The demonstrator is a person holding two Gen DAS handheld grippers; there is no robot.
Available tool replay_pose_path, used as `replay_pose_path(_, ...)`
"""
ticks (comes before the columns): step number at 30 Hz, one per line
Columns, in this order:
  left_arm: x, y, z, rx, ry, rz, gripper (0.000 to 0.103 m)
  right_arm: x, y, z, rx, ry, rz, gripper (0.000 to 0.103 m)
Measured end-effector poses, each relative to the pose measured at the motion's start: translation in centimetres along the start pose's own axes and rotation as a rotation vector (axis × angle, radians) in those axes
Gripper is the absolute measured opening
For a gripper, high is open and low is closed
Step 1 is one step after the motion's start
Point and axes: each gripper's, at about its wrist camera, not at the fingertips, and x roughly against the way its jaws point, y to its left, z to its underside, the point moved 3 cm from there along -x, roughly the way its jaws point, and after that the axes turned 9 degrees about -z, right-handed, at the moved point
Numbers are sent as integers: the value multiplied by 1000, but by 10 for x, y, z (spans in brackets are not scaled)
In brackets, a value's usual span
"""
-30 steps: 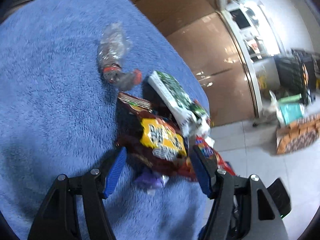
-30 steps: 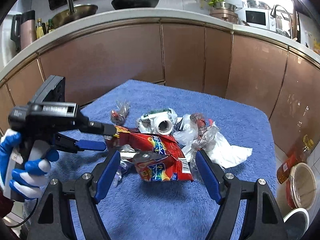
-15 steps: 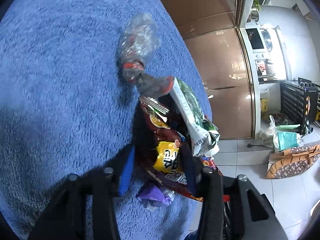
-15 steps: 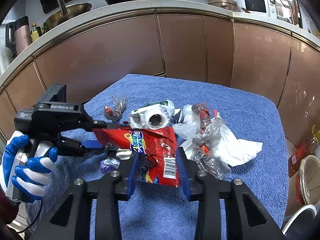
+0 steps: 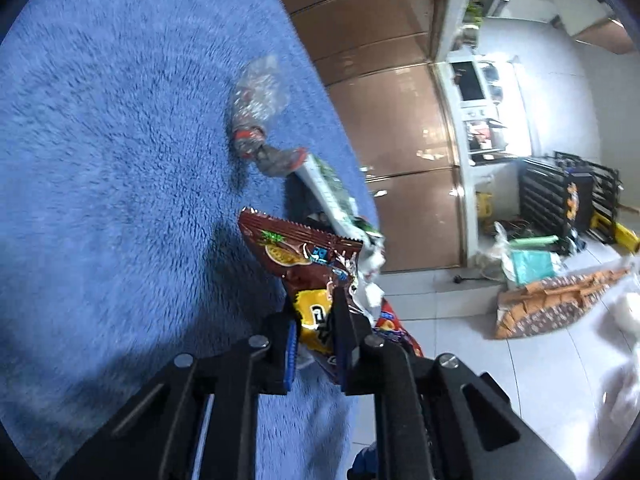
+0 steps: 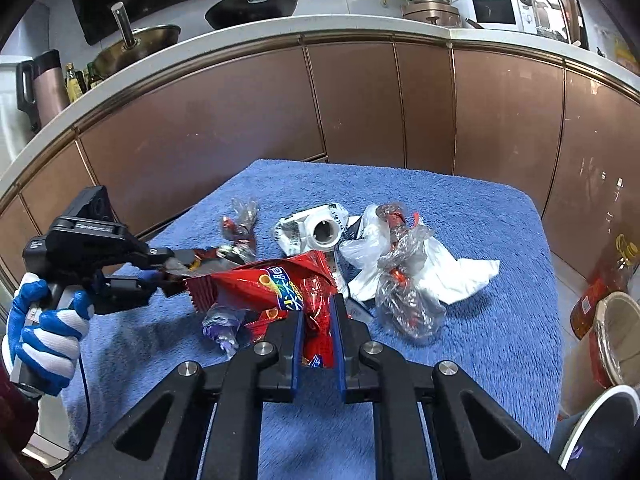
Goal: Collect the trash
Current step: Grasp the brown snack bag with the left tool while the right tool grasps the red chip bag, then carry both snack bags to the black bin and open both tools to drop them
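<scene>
Left wrist: both hand-held grippers, spread earlier, now pinch brown packet [image 5: 308, 276] and red packet [image 6: 280, 284].

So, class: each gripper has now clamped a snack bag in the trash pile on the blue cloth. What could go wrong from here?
1. The left gripper grips the brown snack bag only by one end, so it may slip out when lifted.
2. The red snack bag in the right gripper overlaps the small purple wrapper; lifting could drag it along.
3. The two bags meet, so they may snag or tear.
</scene>
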Motion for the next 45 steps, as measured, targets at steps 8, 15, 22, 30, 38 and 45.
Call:
replay_pose_path(8, 54, -24, 16, -182, -41, 61, 14, 30, 14, 5, -5, -40, 2, 12)
replay_pose_path(15, 89, -45, 33, -326, -81, 30, 14, 58, 18, 10, -35, -79, -4, 12)
replay_pose_path(22, 110, -70, 57, -451, -103, 32, 14, 84, 20, 18, -71, -120, -11, 12)
replay_pose_path(30, 122, -110, 88, -571, -91, 100, 14, 123, 16, 28, -108, -197, -2, 12)
replay_pose_path(38, 87, -158, 115, -653, -24, 69, 14, 168, -7, 40, -169, -294, 58, 12)
replay_pose_path(45, 12, -218, 153, -765, 101, 58, 14, 218, -56, 65, -256, -369, 221, 12)
